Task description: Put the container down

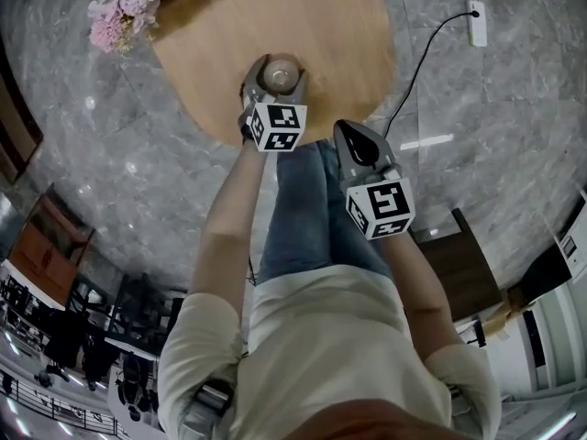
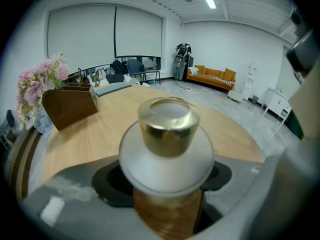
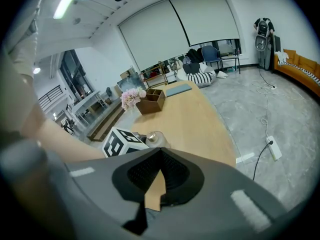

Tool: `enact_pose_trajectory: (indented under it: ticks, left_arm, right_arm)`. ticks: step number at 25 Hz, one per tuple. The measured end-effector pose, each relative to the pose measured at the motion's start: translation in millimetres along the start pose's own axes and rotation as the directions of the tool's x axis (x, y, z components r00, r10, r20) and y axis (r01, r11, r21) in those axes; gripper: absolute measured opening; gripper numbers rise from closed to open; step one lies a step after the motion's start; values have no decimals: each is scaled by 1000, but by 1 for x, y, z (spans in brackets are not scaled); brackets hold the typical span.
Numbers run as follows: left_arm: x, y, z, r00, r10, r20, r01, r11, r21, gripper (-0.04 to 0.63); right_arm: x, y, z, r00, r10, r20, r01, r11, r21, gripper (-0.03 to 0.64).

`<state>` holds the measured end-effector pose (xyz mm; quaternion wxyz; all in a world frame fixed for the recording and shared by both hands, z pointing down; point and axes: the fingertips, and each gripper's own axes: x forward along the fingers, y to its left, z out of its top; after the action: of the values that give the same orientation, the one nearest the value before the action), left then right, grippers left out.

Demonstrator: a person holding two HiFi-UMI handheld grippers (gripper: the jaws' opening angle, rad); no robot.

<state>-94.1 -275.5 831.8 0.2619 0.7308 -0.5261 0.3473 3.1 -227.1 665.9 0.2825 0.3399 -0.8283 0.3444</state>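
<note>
Left gripper (image 1: 274,82) fingers clamped on frosted round container with gold cap (image 2: 167,151), at oval light-wood table (image 1: 330,26) 6 o'clock edge, right gripper (image 3: 160,154) fingers closed, empty

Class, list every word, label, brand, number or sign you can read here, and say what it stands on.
No readable text anywhere. The container shows no label; the left hand-held gripper and the right hand-held gripper carry only black-and-white square markers, no letters.

Head view steeply downward, both gripper views close, forward, sharing table (image 1: 275,26)
</note>
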Motion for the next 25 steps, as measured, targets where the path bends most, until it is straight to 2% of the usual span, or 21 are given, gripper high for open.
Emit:
enact_pose_trajectory:
  ticks: [5, 11, 18, 25]
  left_arm:
    - [-1, 0, -2, 1000, 4, -10, -4, 1000, -8, 348]
    - [-16, -10, 6, 999, -51, 4, 51, 991, -125, 423]
    - [-66, -14, 19, 1000, -1, 30, 8, 975, -223, 423]
    - [-130, -34, 40, 997, -17, 77, 39, 956, -292, 418]
  right_arm:
    - [-1, 2, 8, 1000, 1, 14, -1, 1000, 0, 2]
    - [-14, 10, 17, 999, 15, 29, -14, 1000, -13, 2]
    - [-45, 27, 26, 998, 41, 49, -39, 998, -41, 2]
    - [-80, 40, 26, 996, 56, 63, -52, 996, -72, 2]
